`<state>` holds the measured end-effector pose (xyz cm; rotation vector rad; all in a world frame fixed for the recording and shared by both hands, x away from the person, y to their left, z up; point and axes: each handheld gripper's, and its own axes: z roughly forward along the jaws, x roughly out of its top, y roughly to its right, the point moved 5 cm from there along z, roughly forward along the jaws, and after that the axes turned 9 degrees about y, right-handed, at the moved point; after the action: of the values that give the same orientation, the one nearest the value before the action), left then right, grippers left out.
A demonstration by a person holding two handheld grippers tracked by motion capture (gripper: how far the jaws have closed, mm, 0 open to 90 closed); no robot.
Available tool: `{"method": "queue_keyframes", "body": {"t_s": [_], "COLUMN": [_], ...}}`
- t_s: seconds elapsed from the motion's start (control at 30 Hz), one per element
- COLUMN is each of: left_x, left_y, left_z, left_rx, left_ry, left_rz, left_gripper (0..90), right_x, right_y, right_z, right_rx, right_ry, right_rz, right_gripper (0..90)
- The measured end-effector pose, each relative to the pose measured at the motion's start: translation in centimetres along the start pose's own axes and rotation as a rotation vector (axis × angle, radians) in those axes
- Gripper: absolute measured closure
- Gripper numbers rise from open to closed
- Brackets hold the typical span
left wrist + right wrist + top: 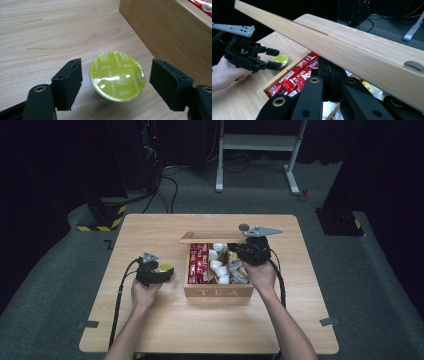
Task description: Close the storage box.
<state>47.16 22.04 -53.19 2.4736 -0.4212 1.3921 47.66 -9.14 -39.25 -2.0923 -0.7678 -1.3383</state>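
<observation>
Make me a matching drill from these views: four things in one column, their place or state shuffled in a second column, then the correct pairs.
Things:
1. yellow-green capsule
2. red sachets
3. box lid
4. left gripper

Place or state:
A. raised above the tea box
B. jaws open, one on either side of the capsule
C. lying on the table beside the box
D. in the box's left compartment

Pairs: 1-C, 2-D, 3-A, 4-B

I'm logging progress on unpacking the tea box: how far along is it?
Done: one yellow capsule lies on the table, the left gripper open around it. In hand: the right gripper props the lid up. Left: red sachets and white pods inside.
</observation>
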Motion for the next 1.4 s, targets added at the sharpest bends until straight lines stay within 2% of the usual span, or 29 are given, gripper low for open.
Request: {"method": "queue_keyframes", "body": {"t_s": [0.07,0.2,0.5,0.63,0.7,0.73,0.87,0.9,1.03,1.27,1.4], "left_x": [0.2,0.1,-0.5,-1.3,-1.8,-2.0,-3.2,-4.0,-5.2,-6.2,-6.6], "left_y": [0.0,-0.2,-1.6,-2.5,-2.8,-3.1,-3.7,-4.2,-5.3,-6.5,-6.7], "left_z": [-0.5,-1.5,-4.1,-5.7,-6.1,-6.3,-6.5,-6.6,-6.8,-7.3,-7.2], "left_rx": [-0.003,-0.005,-0.001,0.02,0.027,0.037,0.07,0.092,0.136,0.176,0.182], "left_ry": [0.011,0.036,0.09,0.102,0.098,0.09,0.054,0.035,0.007,-0.014,-0.027], "left_rz": [0.009,-0.006,-0.046,-0.055,-0.057,-0.039,-0.027,-0.023,-0.03,-0.043,-0.04], "left_gripper": [24.2,24.4,25.9,27.1,27.4,27.6,27.7,27.8,27.8,27.9,27.9], "right_x": [0.0,-0.1,-0.1,-0.2,-0.2,-0.2,-0.2,-0.2,-0.5,-0.9,-1.3], "right_y": [0.0,0.0,0.0,0.0,0.1,0.1,0.0,-0.1,-0.2,-0.3,-0.3], "right_z": [0.0,0.0,-0.4,-0.7,-0.8,-0.9,-1.0,-1.2,-1.3,-1.4,-1.5], "right_rx": [0.001,0.003,0.0,-0.002,-0.002,-0.003,-0.004,-0.007,-0.009,-0.009,-0.01], "right_ry": [0.001,0.002,0.009,0.015,0.018,0.019,0.022,0.02,0.007,0.013,0.013], "right_rz": [-0.003,-0.005,-0.006,-0.005,-0.007,-0.007,-0.003,-0.005,-0.023,-0.016,-0.012], "right_gripper": [89.9,89.9,89.9,89.9,89.9,89.9,89.9,89.9,89.9,89.9,89.9]}}
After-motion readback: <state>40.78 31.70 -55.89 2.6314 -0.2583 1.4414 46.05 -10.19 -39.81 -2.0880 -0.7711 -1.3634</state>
